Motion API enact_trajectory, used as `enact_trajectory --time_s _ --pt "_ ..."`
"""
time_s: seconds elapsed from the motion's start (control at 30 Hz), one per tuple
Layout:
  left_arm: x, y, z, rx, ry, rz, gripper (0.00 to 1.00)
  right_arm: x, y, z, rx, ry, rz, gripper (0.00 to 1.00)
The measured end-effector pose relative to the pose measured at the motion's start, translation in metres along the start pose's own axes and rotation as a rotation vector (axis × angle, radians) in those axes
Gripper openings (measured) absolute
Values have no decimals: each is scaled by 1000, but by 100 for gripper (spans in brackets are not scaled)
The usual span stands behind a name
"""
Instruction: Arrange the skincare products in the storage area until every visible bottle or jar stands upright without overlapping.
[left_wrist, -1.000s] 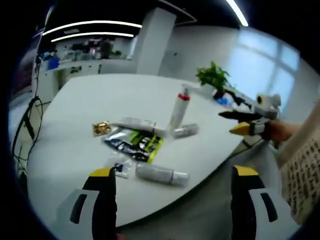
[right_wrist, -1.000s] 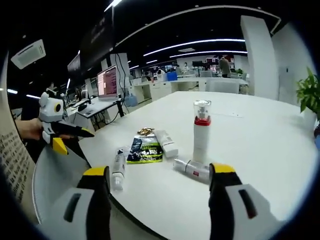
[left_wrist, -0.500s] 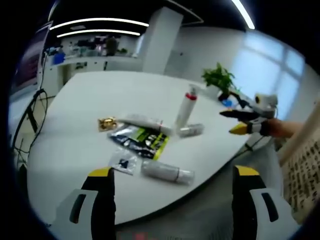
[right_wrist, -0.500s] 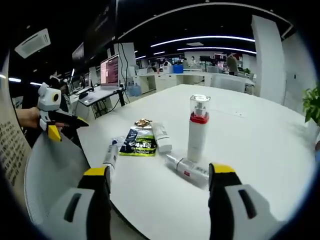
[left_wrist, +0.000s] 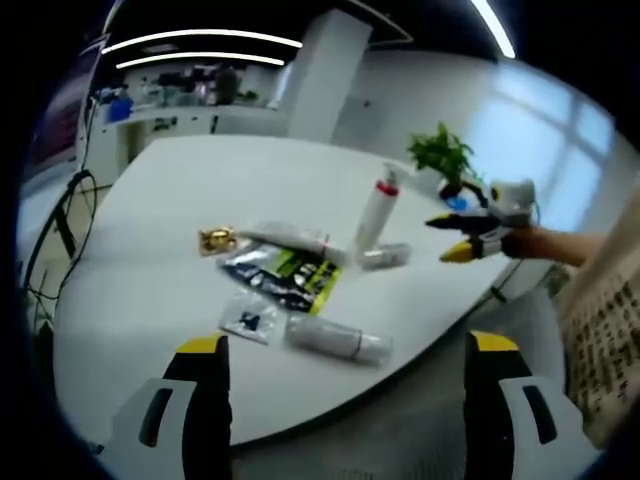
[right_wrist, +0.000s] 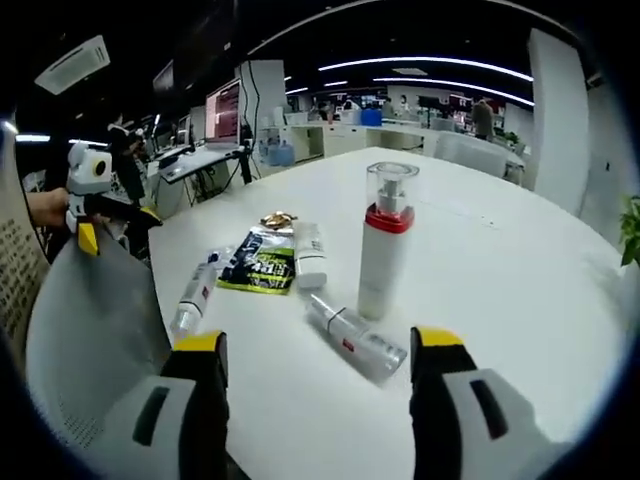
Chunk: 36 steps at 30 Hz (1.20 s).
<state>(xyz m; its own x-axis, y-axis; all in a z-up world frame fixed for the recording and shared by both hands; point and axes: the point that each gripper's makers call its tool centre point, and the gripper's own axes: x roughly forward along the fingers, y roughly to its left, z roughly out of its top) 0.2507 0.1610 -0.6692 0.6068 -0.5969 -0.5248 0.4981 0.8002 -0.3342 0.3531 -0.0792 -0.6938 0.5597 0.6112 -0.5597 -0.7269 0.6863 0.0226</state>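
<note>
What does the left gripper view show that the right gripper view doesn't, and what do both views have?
Left gripper view alone: a clear sachet near the lying tube, and the whole potted plant. Right gripper view alone: a monitor on a desk behind the table. Both share the upright pump bottle, two lying tubes, the green-and-black pouch, a flat white tube and the gold wrapper.

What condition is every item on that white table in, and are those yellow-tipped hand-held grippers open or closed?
Tall white pump bottle with red collar: upright.
Small clear-capped bottle: lying beside it.
White tube: lying flat.
Black-green foil pouch: flat.
White bottle near table edge: lying down.
Left hand-held gripper: open.
Right hand-held gripper: open.
</note>
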Motion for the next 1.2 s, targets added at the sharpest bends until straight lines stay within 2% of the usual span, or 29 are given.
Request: enact_trajectory --time_s 0.17,0.3,0.67,0.93,1.07,1.2 --pt "0 2 0 -12 3 5 95 14 -11 -1 -16 13 18 70" --pt "0 3 -1 -24 7 8 95 26 -14 -9 -86 70 40 64" --pt "0 7 0 -41 6 29 94 55 -23 -25 -211 187 101 53" --pt "-1 11 0 -49 -1 44 94 68 -20 -33 -222 225 133 45" --pt "-1 12 0 -52 -3 47 94 72 -17 -41 -234 273 153 44" --pt "-1 12 0 -52 -2 51 93 77 -19 -45 -290 312 159 41"
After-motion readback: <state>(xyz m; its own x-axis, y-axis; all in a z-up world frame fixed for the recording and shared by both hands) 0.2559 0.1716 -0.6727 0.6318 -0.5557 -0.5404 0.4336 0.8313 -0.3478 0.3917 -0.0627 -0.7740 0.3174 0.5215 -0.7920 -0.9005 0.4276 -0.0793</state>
